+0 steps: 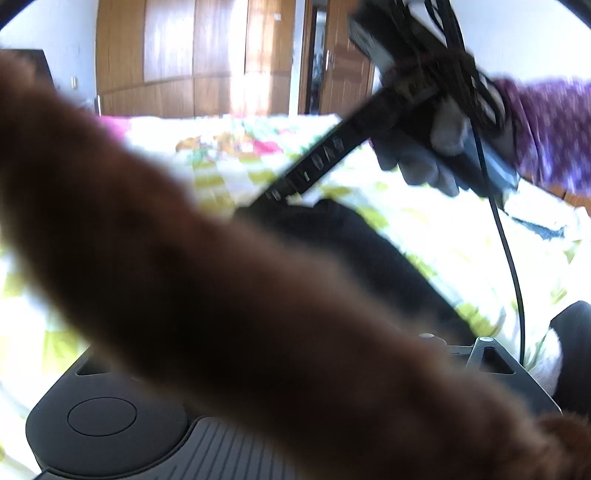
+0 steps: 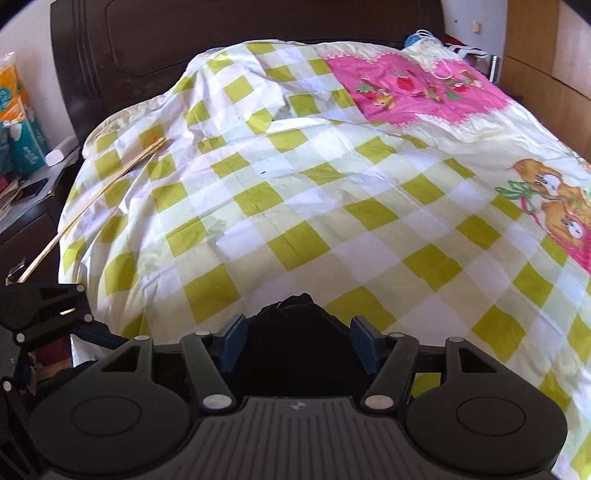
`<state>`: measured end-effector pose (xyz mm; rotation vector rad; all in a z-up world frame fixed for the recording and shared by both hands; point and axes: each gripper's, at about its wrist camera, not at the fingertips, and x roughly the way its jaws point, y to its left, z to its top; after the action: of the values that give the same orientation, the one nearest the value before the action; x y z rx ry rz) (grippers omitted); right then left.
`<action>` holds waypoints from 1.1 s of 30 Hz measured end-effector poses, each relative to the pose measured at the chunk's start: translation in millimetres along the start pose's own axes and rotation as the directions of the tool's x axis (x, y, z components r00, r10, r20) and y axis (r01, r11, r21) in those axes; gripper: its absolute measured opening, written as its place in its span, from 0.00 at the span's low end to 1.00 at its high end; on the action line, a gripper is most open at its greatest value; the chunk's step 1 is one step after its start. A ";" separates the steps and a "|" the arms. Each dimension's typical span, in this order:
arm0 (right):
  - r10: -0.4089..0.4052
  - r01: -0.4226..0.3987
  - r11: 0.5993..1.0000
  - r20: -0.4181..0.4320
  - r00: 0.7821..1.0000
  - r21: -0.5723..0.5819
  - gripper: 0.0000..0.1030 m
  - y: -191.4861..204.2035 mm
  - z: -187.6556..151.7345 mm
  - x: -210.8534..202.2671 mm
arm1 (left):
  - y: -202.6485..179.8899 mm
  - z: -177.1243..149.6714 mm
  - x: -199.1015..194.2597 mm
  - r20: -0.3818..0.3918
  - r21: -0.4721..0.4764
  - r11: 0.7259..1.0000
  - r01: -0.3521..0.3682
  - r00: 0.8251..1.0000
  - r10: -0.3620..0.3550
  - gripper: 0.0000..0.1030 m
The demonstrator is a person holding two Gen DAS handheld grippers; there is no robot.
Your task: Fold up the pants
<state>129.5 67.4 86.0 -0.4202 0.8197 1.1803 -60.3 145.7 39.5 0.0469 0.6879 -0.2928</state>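
Looking along my right gripper [image 2: 299, 341], I see its jaws standing well apart, and the two blue pads [image 2: 232, 343] have a clear width between them. The pants [image 2: 295, 325], a dark and nearly black bundle, lie between these pads on the checked quilt [image 2: 295, 206], at the near edge of the bed. I do not see the pads pressing on the cloth, so this gripper holds nothing firmly.

In the left wrist view my gloved right hand [image 1: 436, 155] with its purple sleeve [image 1: 546, 129] holds that same gripper from above. One long black finger reaches down to the dark pants on the quilt. A black cable [image 1: 509, 258] hangs down from it.

My left gripper [image 2: 74, 328] shows at the left edge of the right wrist view, just beside the right one. In its own camera a blurred brown furry cloth [image 1: 221, 277] crosses almost the whole view, very near the lens. It hides the fingers, so I cannot tell how these jaws stand or if they hold it. I also cannot tell if this brown cloth belongs to the pants.

A thin pale stick [image 2: 92, 199] lies on the quilt's left side, and the dark headboard [image 2: 258, 29] stands behind.
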 end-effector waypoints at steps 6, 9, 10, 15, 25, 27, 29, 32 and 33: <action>0.138 -0.136 0.982 -0.009 0.990 0.131 0.55 -25.1 -11.3 21.0 | -8.5 0.9 20.3 -0.072 -0.016 1.000 0.010 0.997 -0.011 0.88; 0.125 -0.128 0.974 0.028 0.992 0.187 0.27 -23.0 -23.3 3.7 | -15.1 2.4 22.3 -0.081 0.005 1.000 -0.023 0.996 0.023 0.82; 0.115 -0.123 0.972 0.048 0.992 0.202 0.26 -21.4 -27.3 -5.1 | -16.3 2.3 21.7 -0.085 0.006 1.000 -0.024 0.996 0.025 0.78; 0.079 -0.099 0.974 0.103 0.992 0.205 0.25 -10.6 -33.3 -35.7 | -17.6 3.1 17.4 -0.085 -0.014 0.998 -0.062 0.995 0.060 0.55; 0.109 -0.111 0.992 0.048 0.993 0.051 0.77 -14.6 -23.0 -7.2 | -29.5 1.8 22.2 -0.105 0.022 0.996 -0.090 0.990 0.092 0.78; 0.135 -0.136 0.989 0.016 0.991 0.060 0.77 -18.2 -23.4 9.1 | -31.3 2.3 24.6 -0.112 0.040 0.995 -0.091 0.989 0.095 0.79; 0.136 -0.137 0.987 0.014 0.991 0.079 0.77 -21.3 -25.5 20.4 | -28.9 2.5 27.6 -0.128 0.034 0.996 -0.088 0.987 0.092 0.79; 0.153 -0.156 0.974 0.029 0.988 0.163 0.36 -22.6 -29.1 20.8 | -24.6 2.5 29.3 -0.143 0.009 0.996 -0.086 0.986 0.086 0.78; 0.132 -0.136 0.978 0.034 0.991 0.156 0.30 -17.7 -30.3 15.3 | -24.9 2.3 29.0 -0.142 0.009 0.996 -0.090 0.986 0.091 0.77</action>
<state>137.8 50.4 52.6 -0.2226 0.9250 1.2321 -44.6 114.2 24.3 0.1021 0.8246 -0.2044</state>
